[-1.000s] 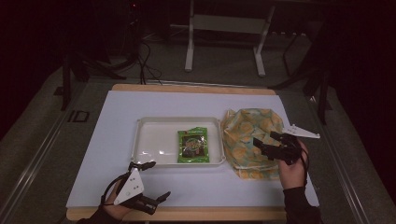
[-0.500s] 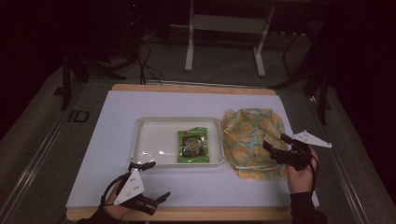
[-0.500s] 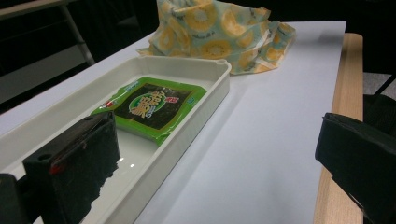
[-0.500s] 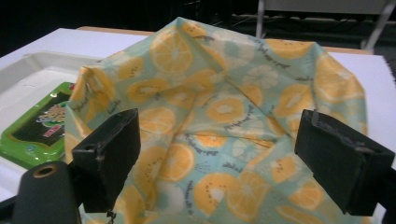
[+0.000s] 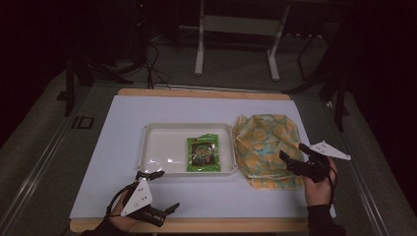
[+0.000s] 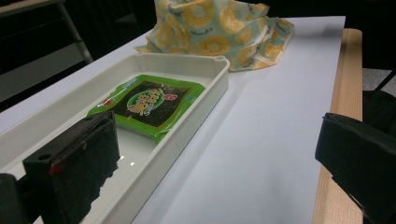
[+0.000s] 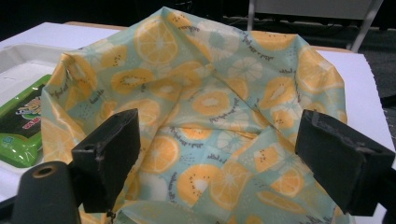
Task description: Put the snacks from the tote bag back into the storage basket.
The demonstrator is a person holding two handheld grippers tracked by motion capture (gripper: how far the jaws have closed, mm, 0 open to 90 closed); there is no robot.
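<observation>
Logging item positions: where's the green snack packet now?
High view: the green snack packet lies flat in the right end of the white tray, beside the fruit-print bag.

The left gripper (image 5: 160, 191) was black, with a pale grey three-cornered plate on top and a thin black cable looping behind the plate. Its blocky black jaws bore a small round hole and a red mark near the tip. The right gripper (image 5: 291, 160) was black too, with a matching plate behind its jaws. A dark sleeve covered the wrist below it.
</observation>
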